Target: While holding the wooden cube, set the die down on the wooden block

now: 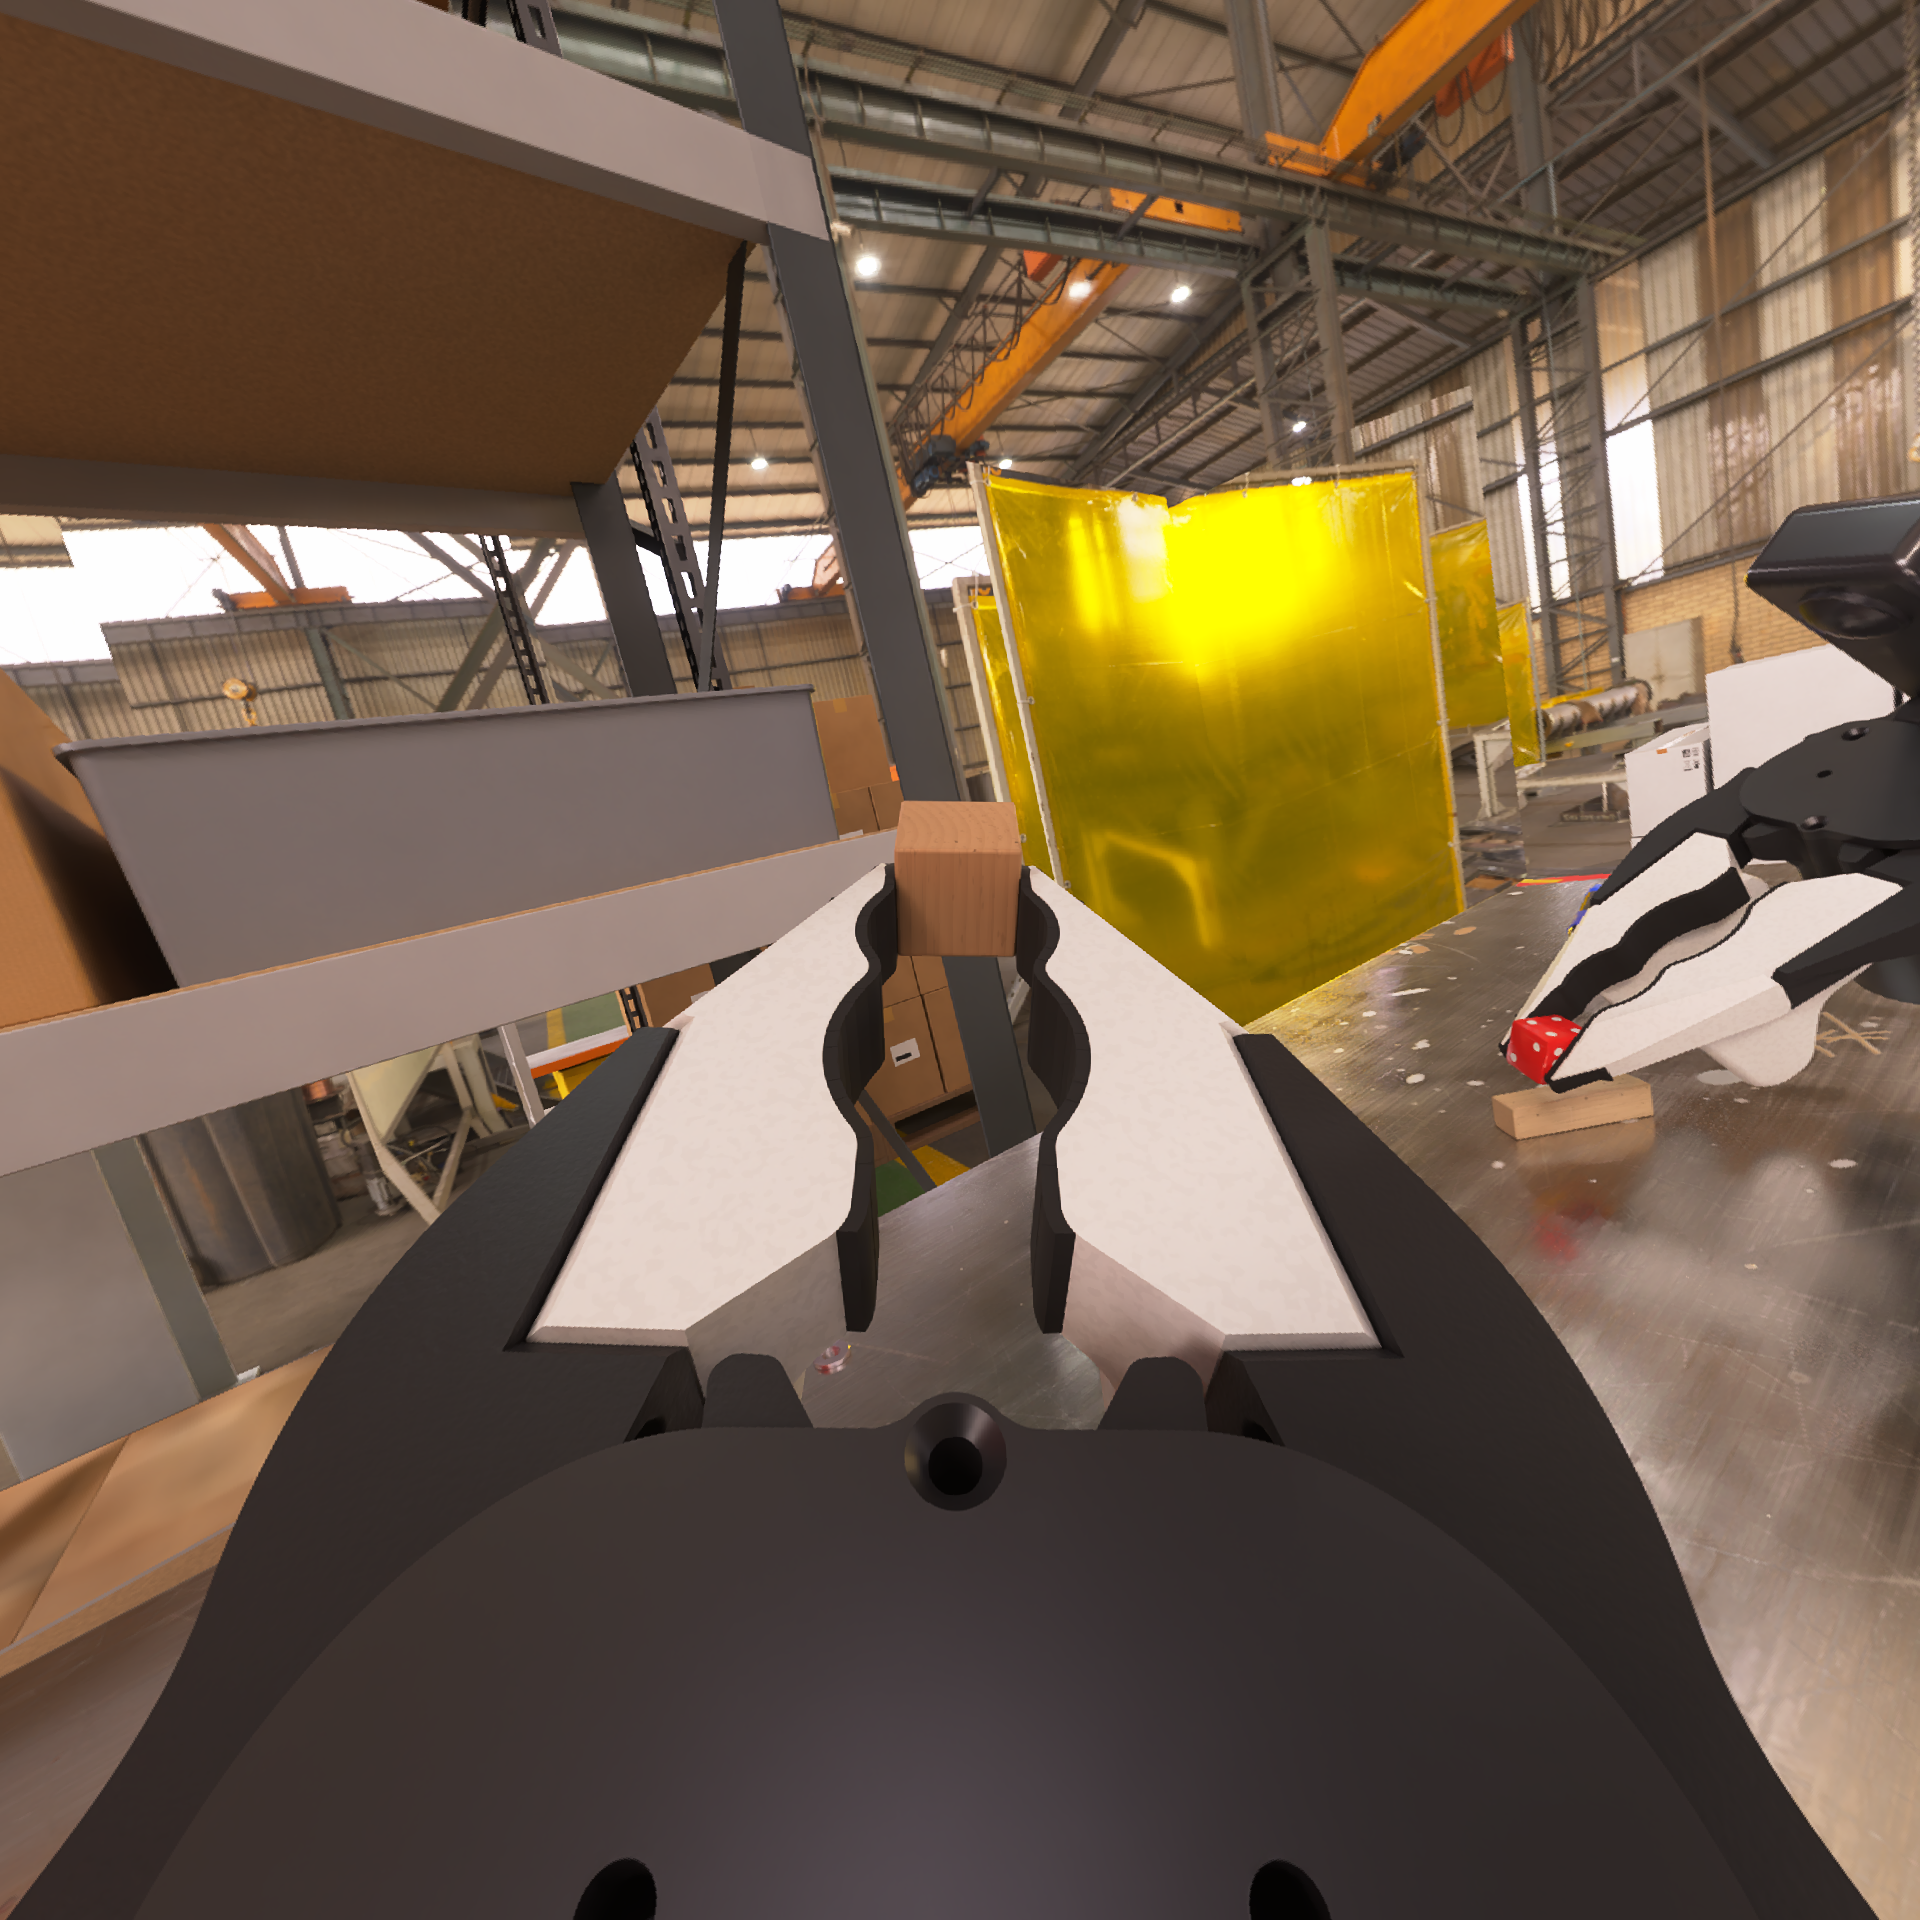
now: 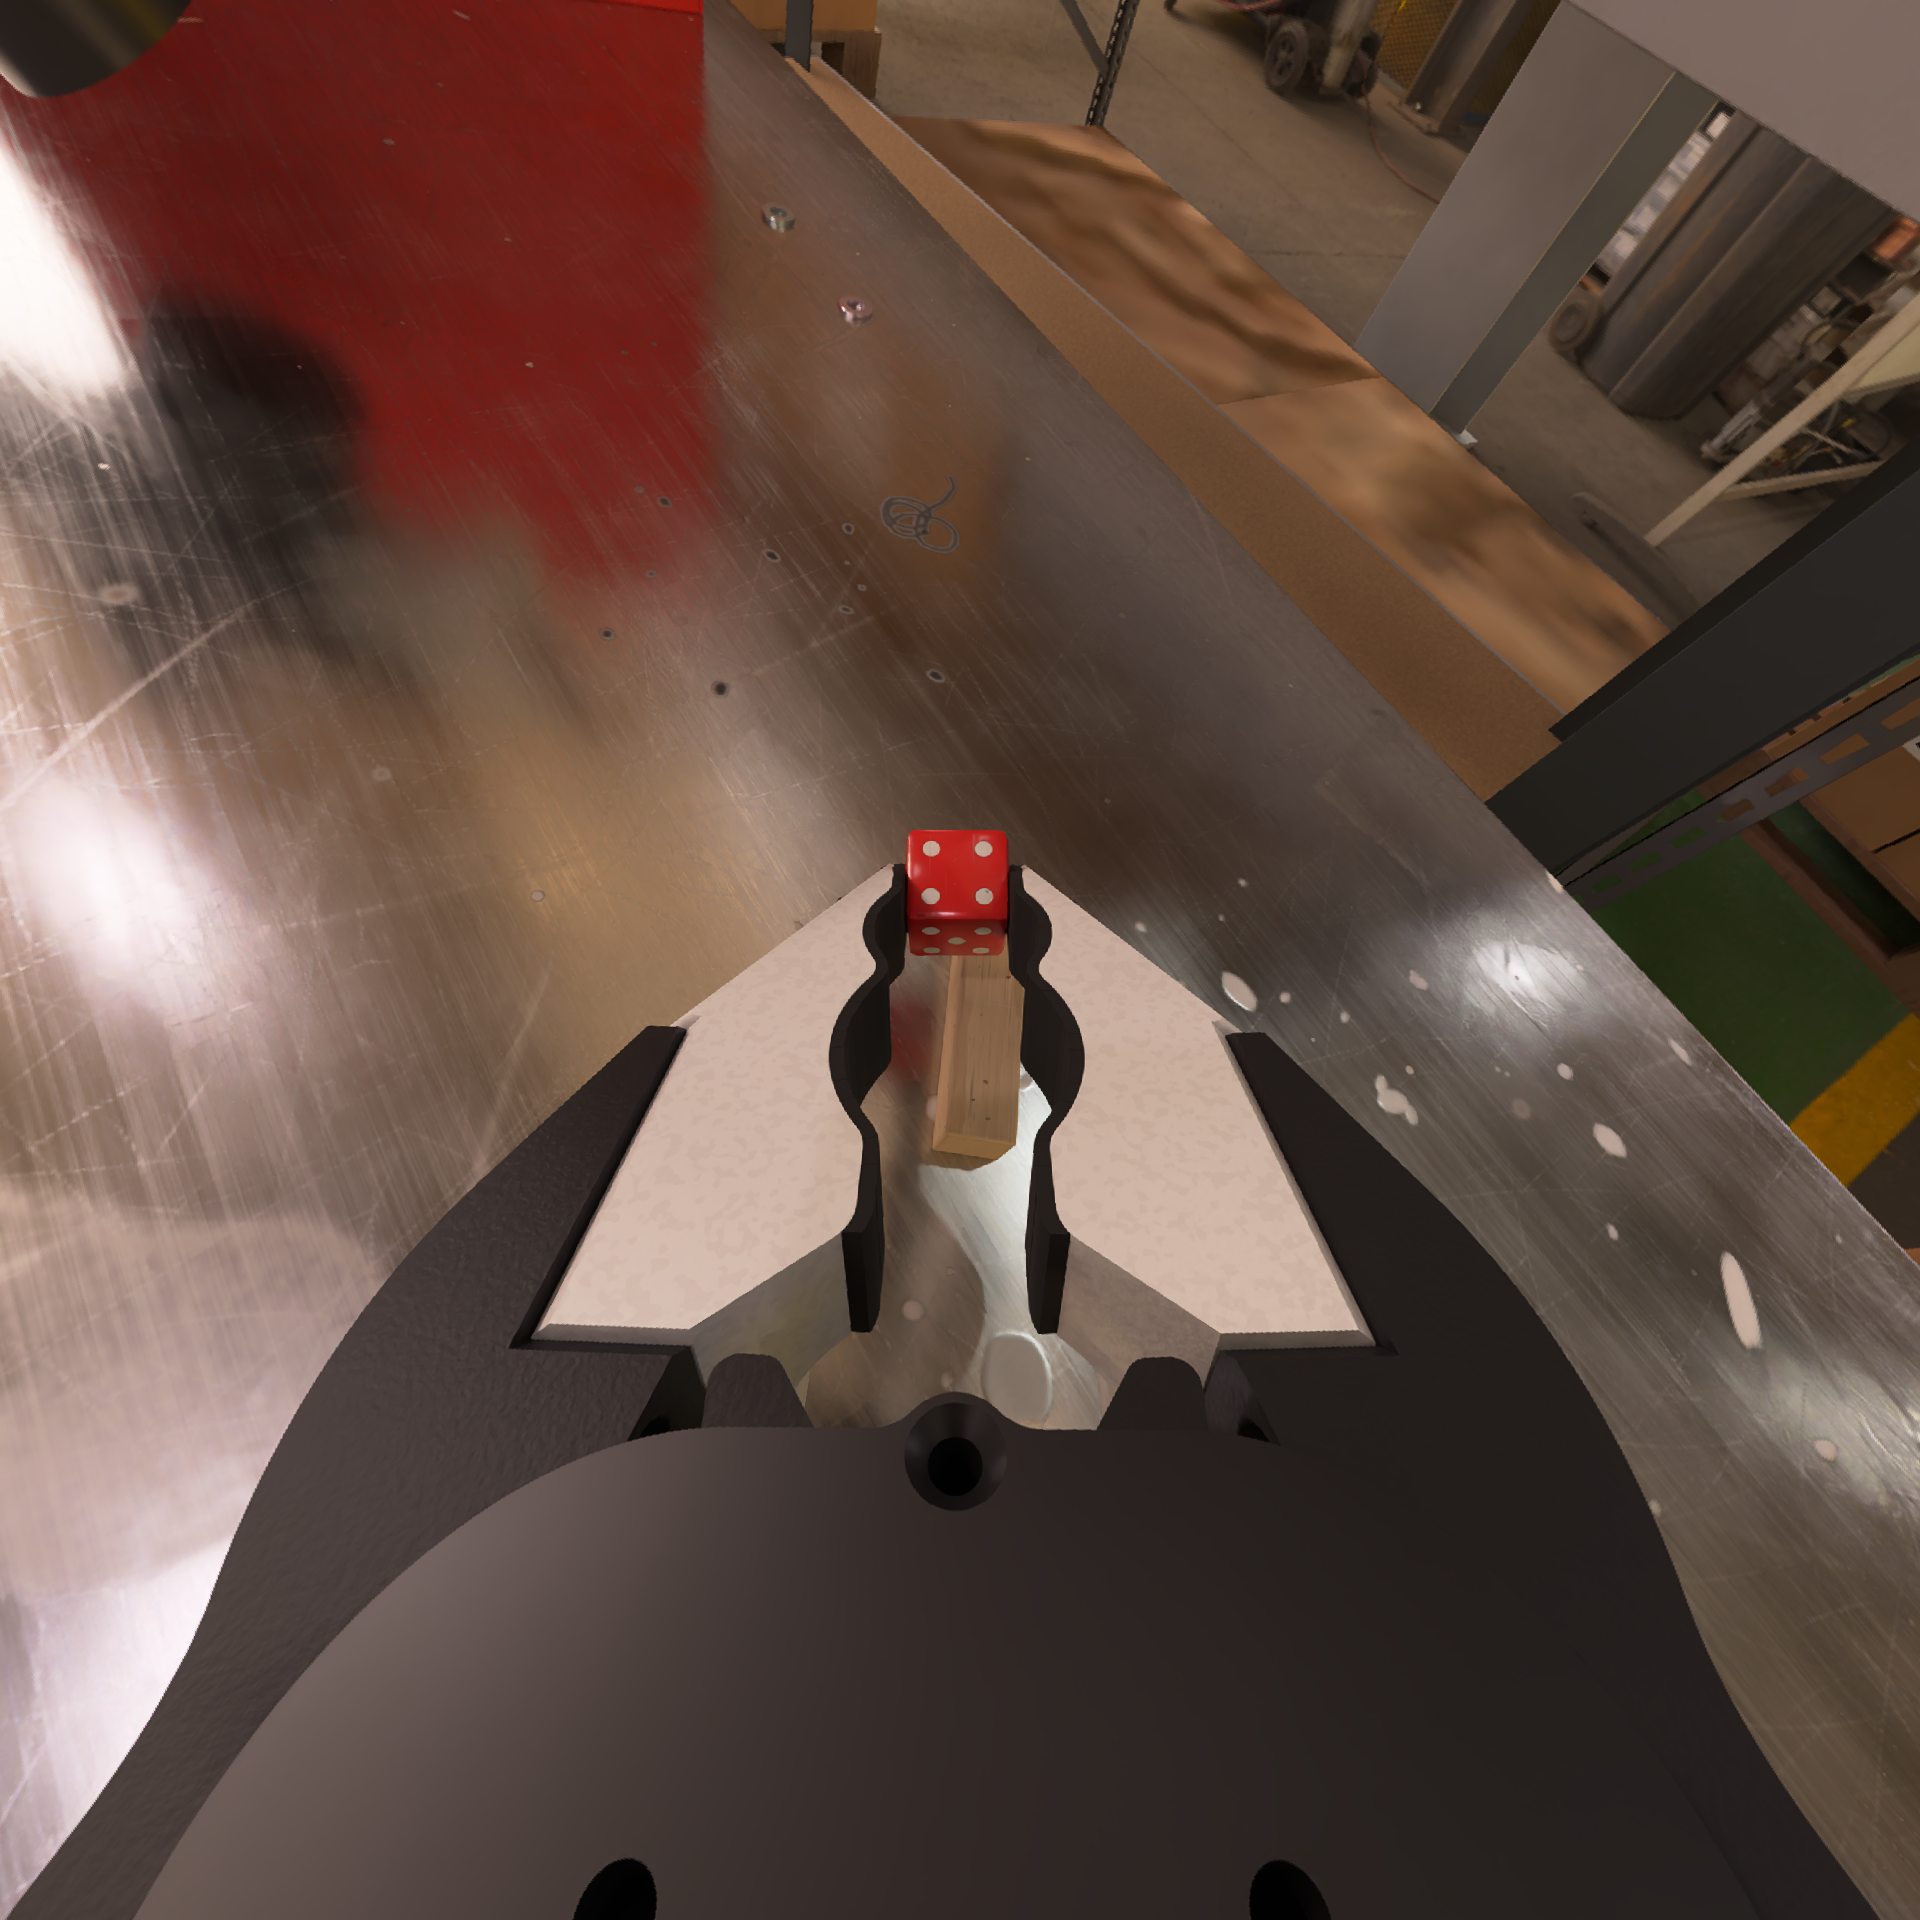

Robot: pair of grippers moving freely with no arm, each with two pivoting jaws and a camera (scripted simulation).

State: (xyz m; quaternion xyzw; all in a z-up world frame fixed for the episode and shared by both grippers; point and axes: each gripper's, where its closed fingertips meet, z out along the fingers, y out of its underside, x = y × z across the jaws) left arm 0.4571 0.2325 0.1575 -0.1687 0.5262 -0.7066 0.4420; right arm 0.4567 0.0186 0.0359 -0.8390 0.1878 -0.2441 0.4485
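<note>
My left gripper (image 1: 957, 894) is shut on a small wooden cube (image 1: 956, 878) and holds it in the air, level with the shelf edge. My right gripper (image 2: 957, 894) is shut on a red die (image 2: 956, 883) with white pips. In the left wrist view the right gripper (image 1: 1553, 1049) tilts down, with the die (image 1: 1541, 1044) just above the left end of a flat wooden block (image 1: 1574, 1108) lying on the metal table (image 1: 1662, 1351). In the right wrist view the block (image 2: 977, 1060) shows between the fingers, below the die. I cannot tell whether die and block touch.
A grey shelf rack (image 1: 416, 966) with a grey bin (image 1: 468, 821) and cardboard boxes stands on the left. Yellow screens (image 1: 1226, 727) stand behind the table. The table's far edge (image 2: 1299, 582) runs diagonally, with brown board beyond it. Small washers (image 2: 854, 308) lie on the table.
</note>
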